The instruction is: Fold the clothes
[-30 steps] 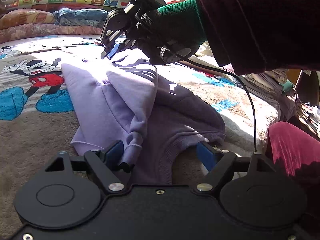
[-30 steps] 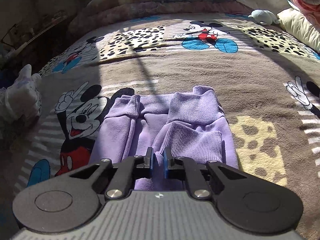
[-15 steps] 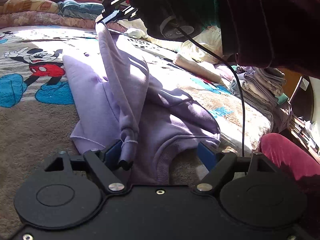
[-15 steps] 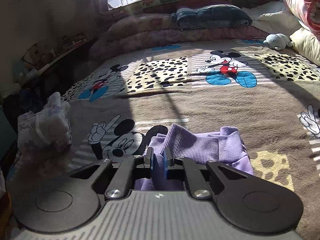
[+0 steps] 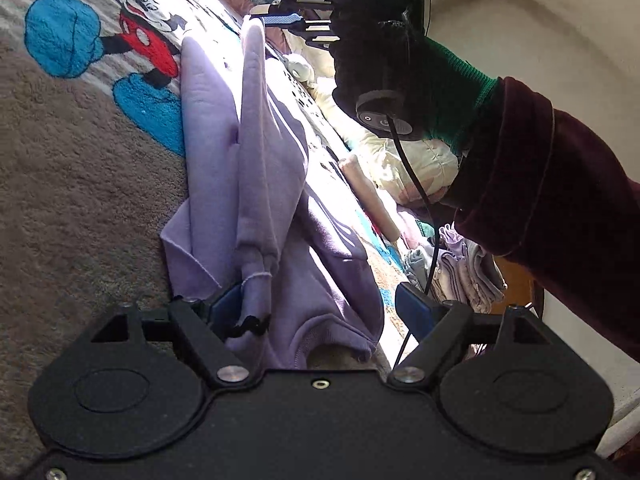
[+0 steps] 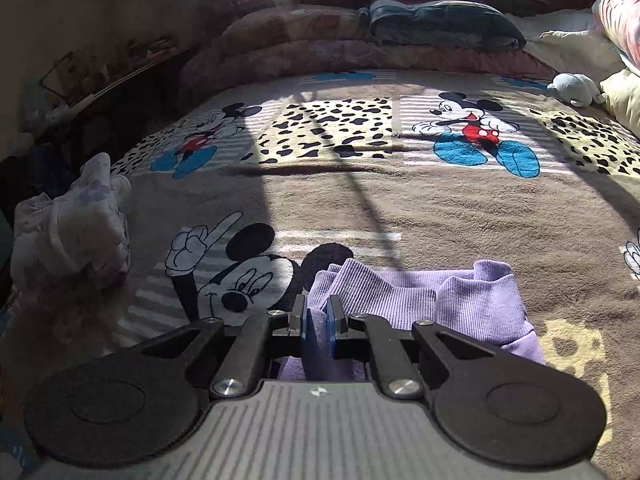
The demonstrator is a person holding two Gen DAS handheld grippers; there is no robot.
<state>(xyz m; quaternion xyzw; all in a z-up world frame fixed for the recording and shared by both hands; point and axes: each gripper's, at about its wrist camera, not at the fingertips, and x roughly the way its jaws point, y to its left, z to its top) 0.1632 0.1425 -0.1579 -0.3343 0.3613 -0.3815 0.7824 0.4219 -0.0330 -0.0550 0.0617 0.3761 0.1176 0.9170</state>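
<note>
A lilac sweatshirt [image 5: 276,184] lies on the cartoon-mouse blanket [image 5: 80,184]. One fold of it is pulled up into a ridge. In the left wrist view my right gripper [image 5: 280,20], held by a black-gloved hand, is shut on the top edge of that ridge, above the bed. In its own view the right gripper [image 6: 318,320] pinches lilac cloth between blue pads, and the ribbed cuffs [image 6: 404,292] lie just beyond. My left gripper [image 5: 320,308] is open wide at the near hem. A hanging strip of the cloth rests against its left finger [image 5: 224,308].
A stack of folded clothes [image 5: 464,268] sits at the bed's right edge, with cream pillows [image 5: 404,164] behind it. A crumpled pale garment [image 6: 72,224] lies at the bed's left side. A small soft toy [image 6: 576,88] and rolled quilts [image 6: 440,24] line the headboard end.
The right gripper has lifted its hold on the sweatshirt higher, drawing the fold up into a taut ridge. The left gripper has tilted but stays open at the hem.
</note>
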